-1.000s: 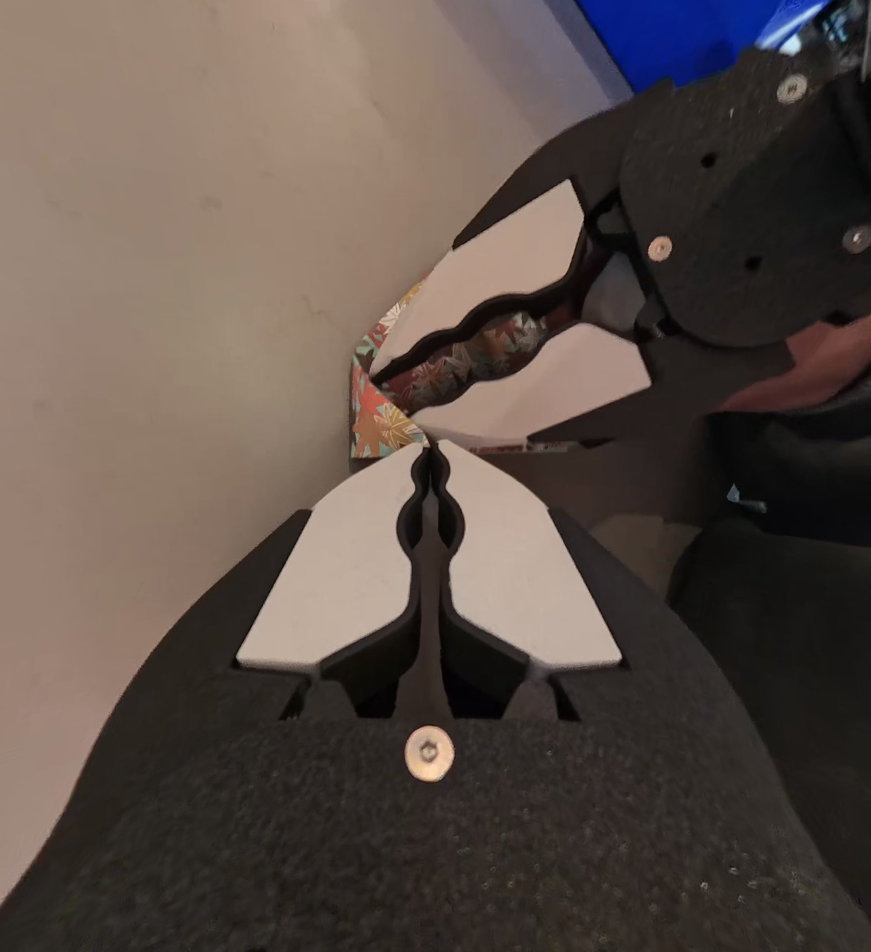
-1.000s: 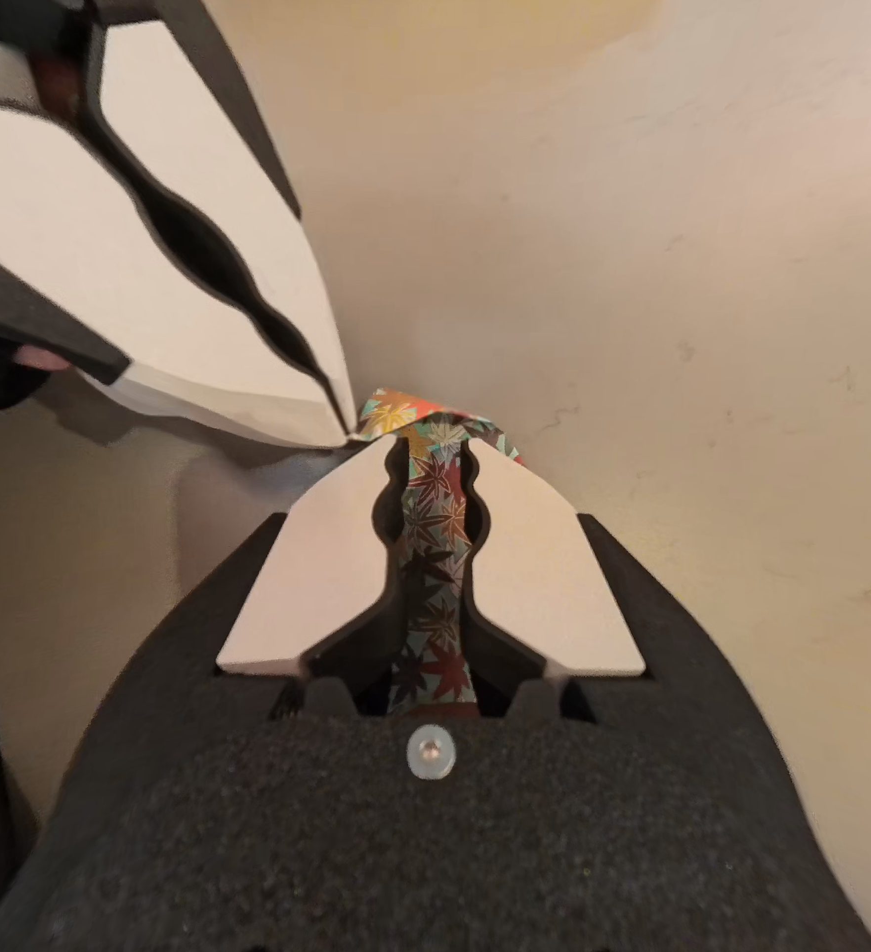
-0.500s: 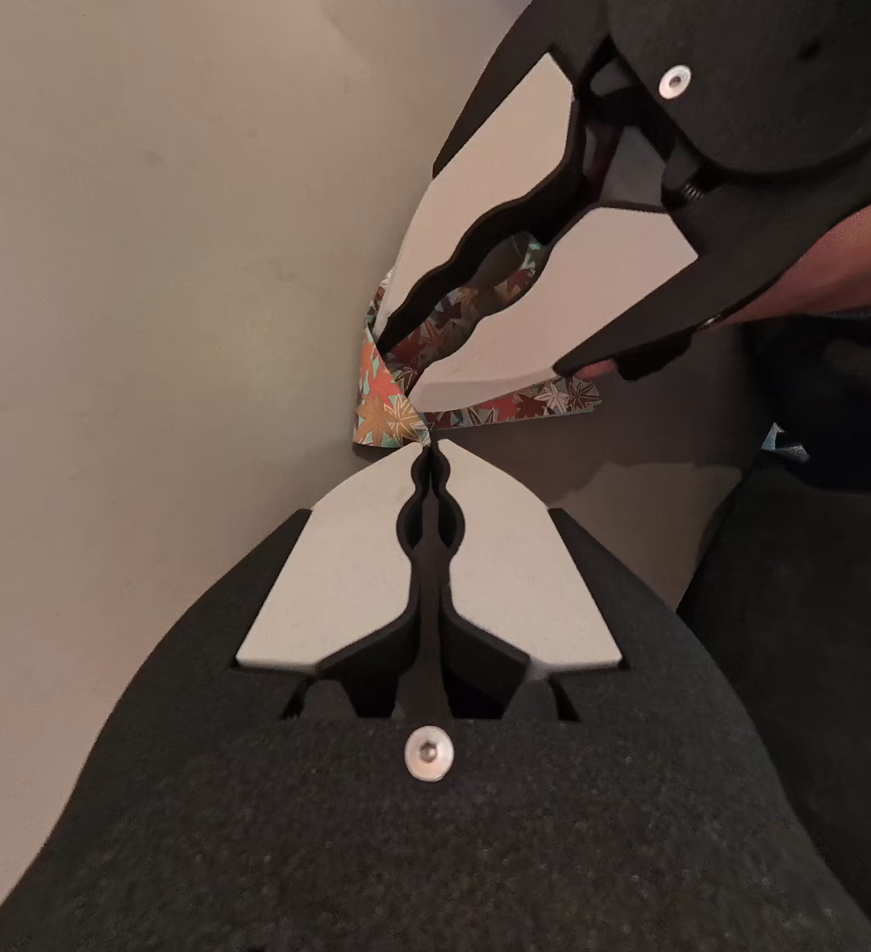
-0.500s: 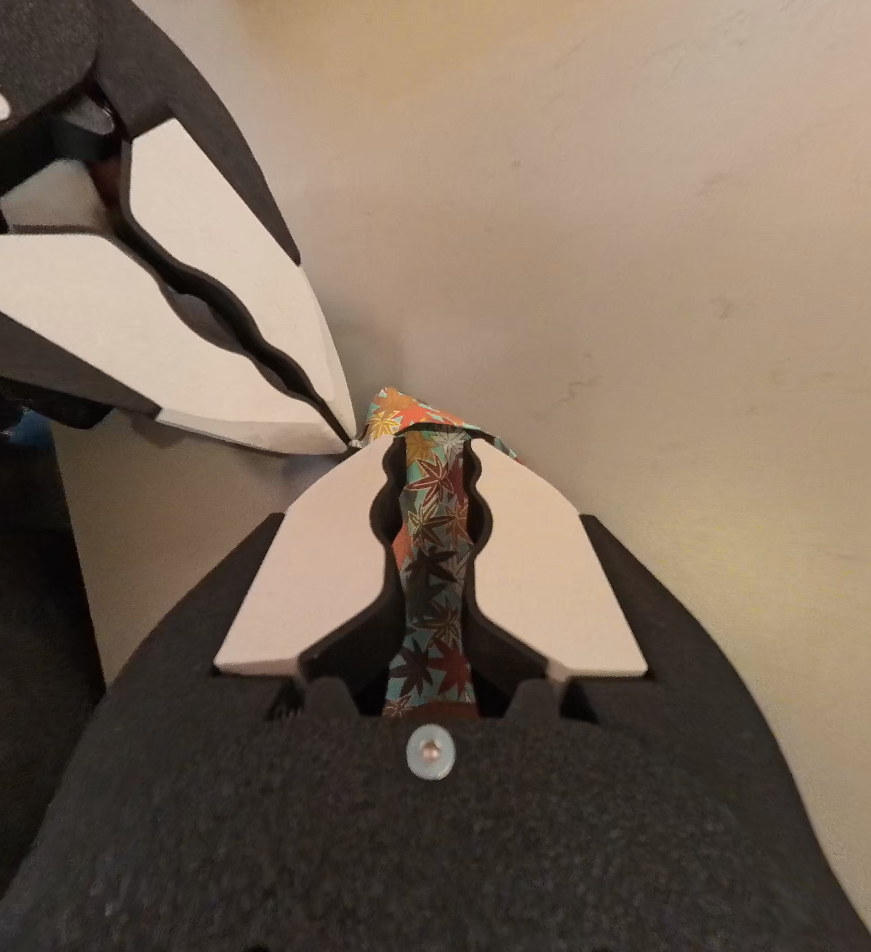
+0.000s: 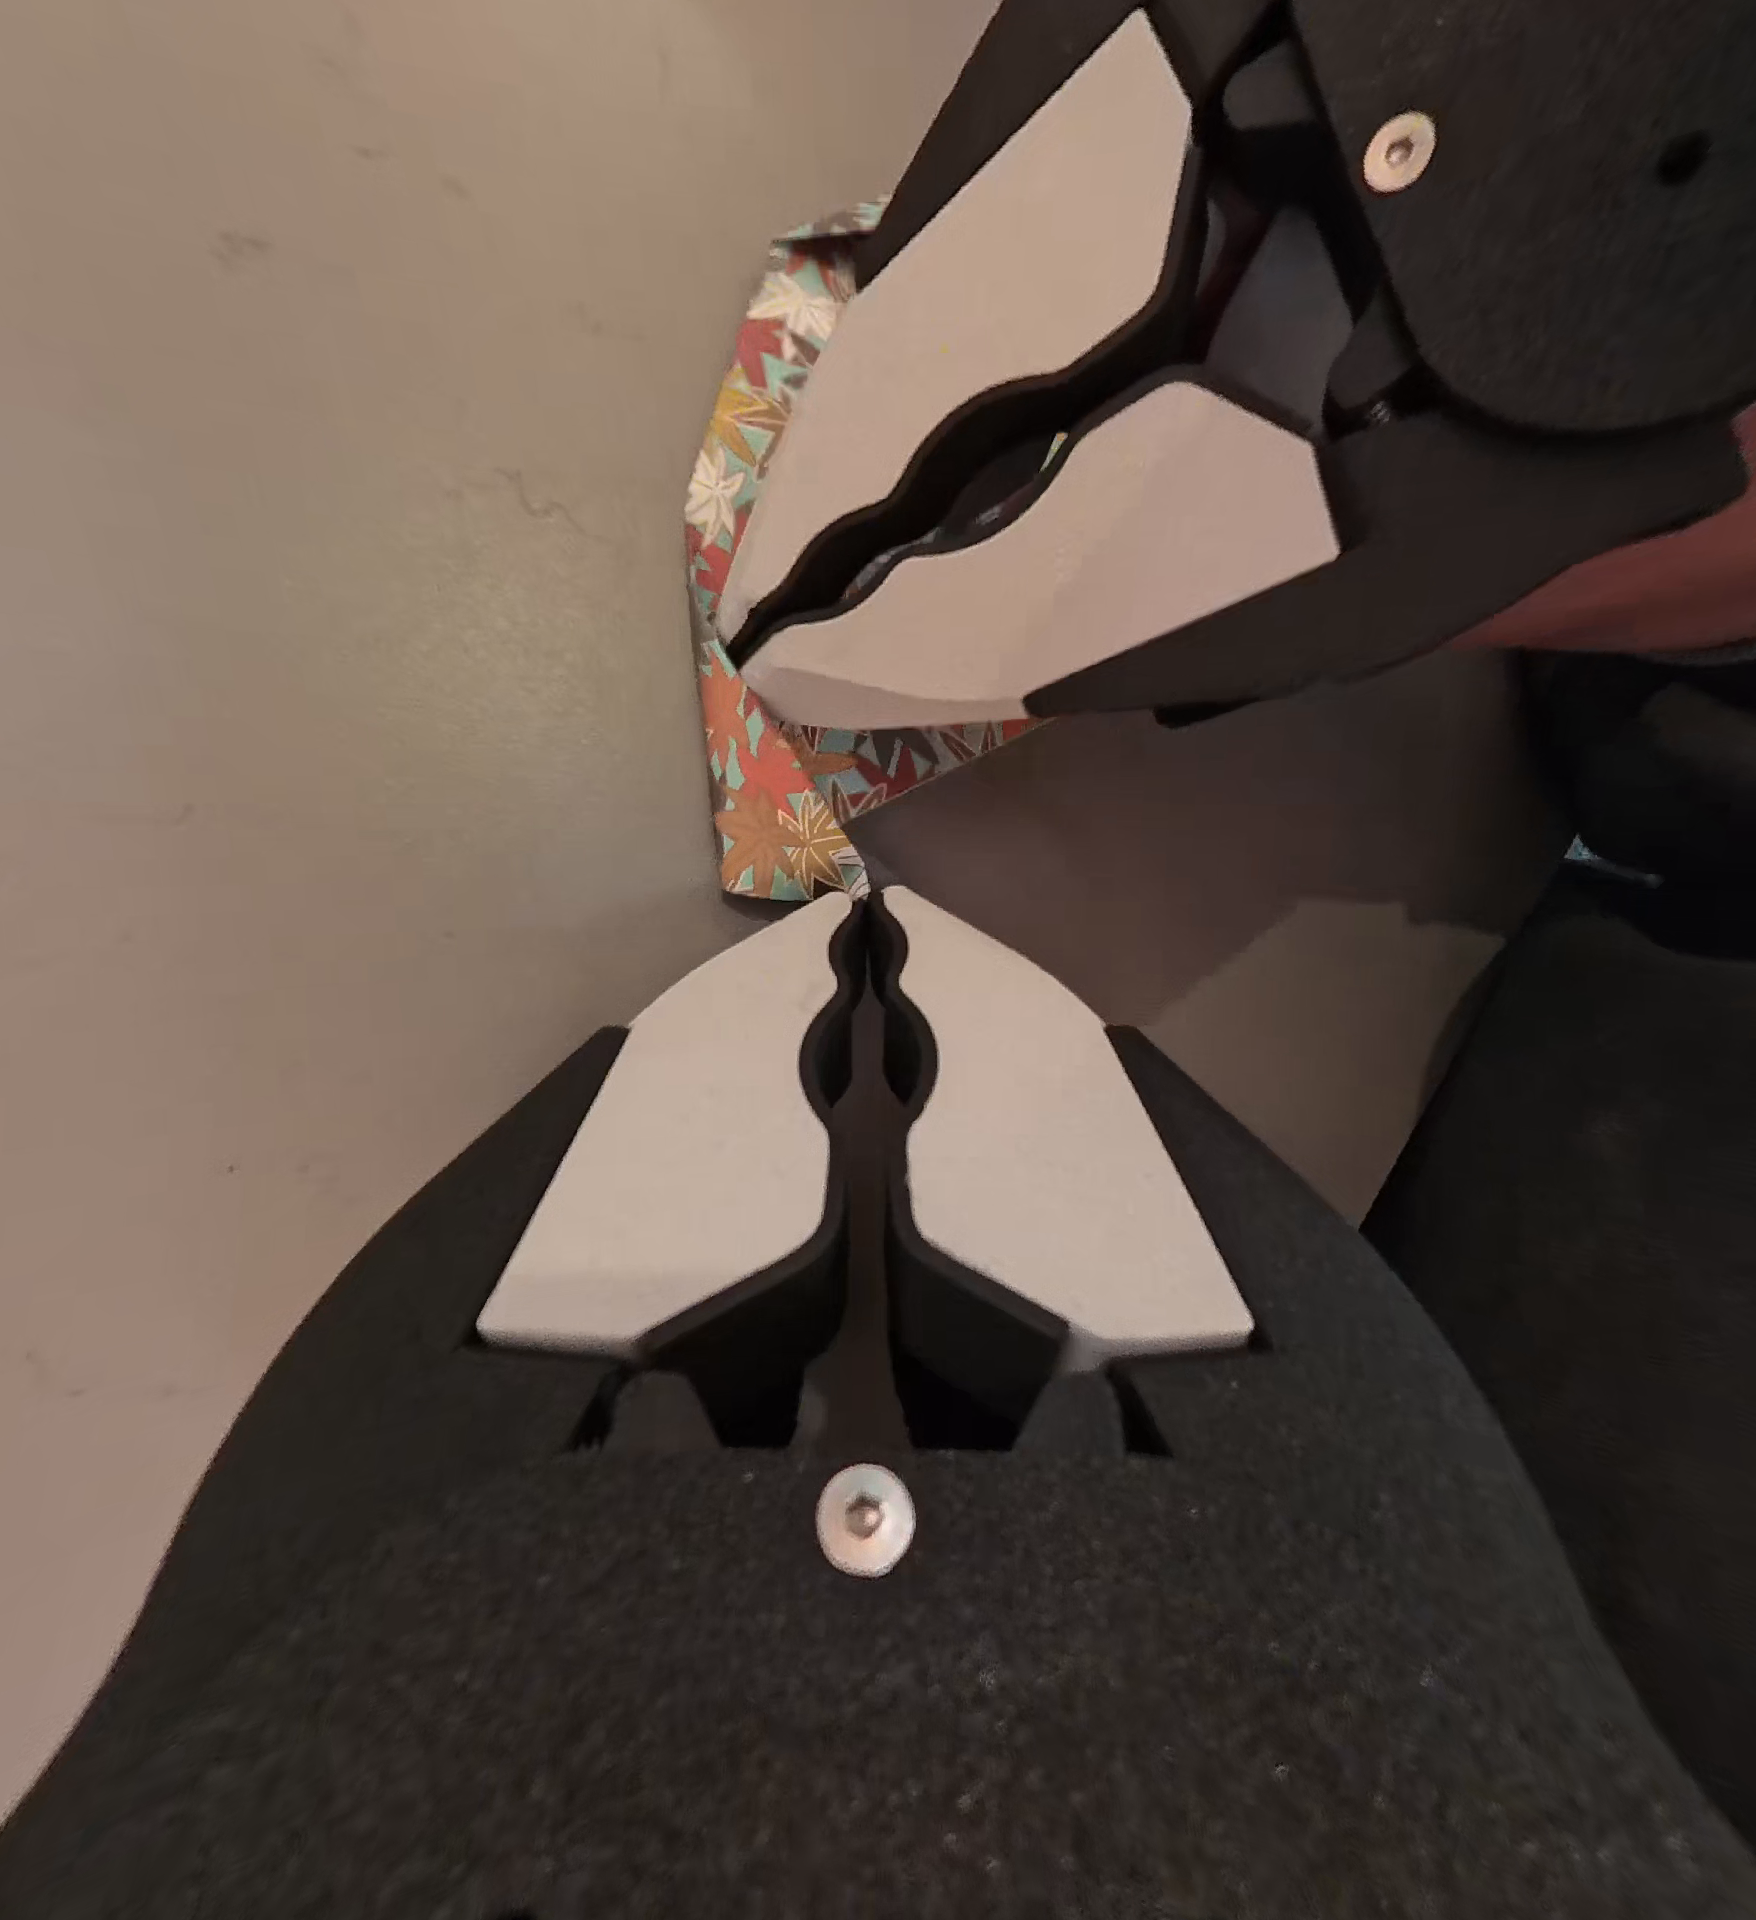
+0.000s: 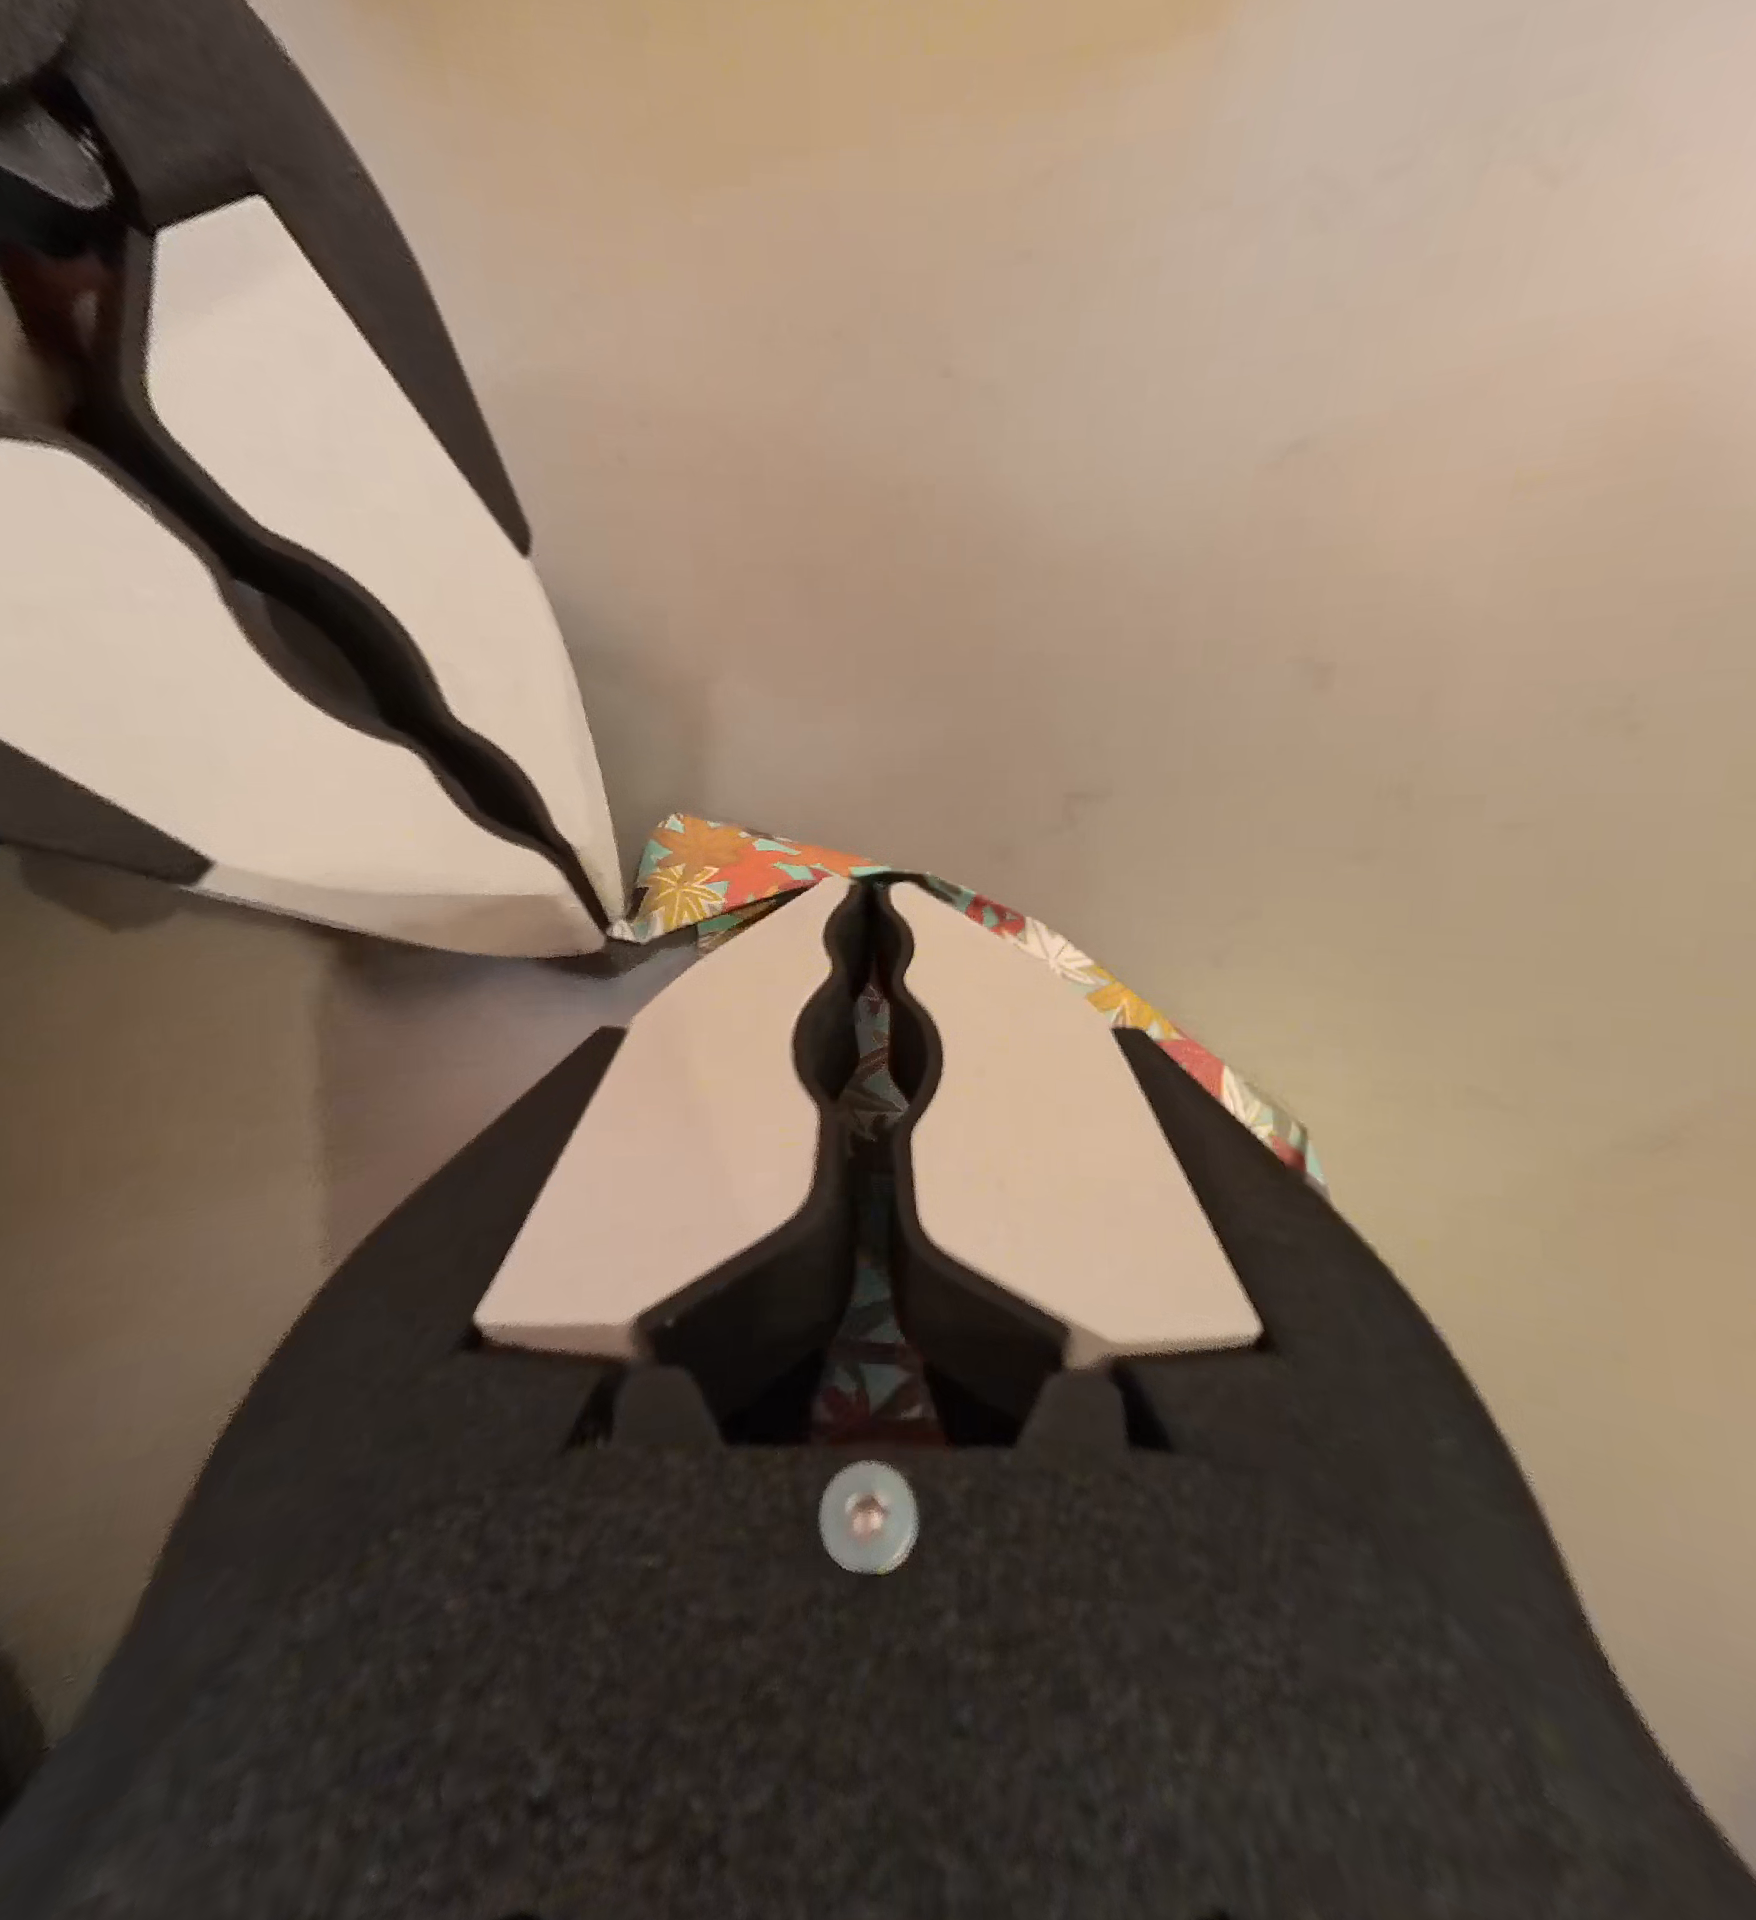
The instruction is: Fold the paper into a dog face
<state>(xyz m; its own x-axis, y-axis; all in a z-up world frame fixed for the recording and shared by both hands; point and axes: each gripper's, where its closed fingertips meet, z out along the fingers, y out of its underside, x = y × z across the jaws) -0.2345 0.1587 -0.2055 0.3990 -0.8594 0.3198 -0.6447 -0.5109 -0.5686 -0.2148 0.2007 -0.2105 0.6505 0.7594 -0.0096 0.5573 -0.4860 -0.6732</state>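
Surface: pale beige tabletop (image 5: pixel 282 623), matte and faintly scuffed, fills most of both wrist views.
Paper: a folded sheet of patterned paper (image 5: pixel 770 810) with red, orange, gold and white maple leaves on teal lies on the table between my two tools; one long folded edge runs up and away in the left wrist view.
Left gripper: my left gripper (image 5: pixel 869 906) has its white fingers (image 5: pixel 708 1132) pressed together, tips meeting with no gap. The tips sit right at the near corner of the paper; I cannot tell whether they pinch it or only touch it.
Right gripper: my right gripper (image 6: pixel 872 885) is clamped on the paper, with a strip of the leaf pattern showing in the narrow slot between its fingers (image 6: pixel 1040 1122) and the sheet bending over its tips.
Relation: in the left wrist view the right gripper (image 5: pixel 744 655) comes in from the upper right and covers much of the sheet; the two sets of tips are near each other.
Hand: my right hand (image 5: pixel 1684 582) shows behind that tool.
Edge: dark fabric (image 5: pixel 1632 1299) sits at the lower right.
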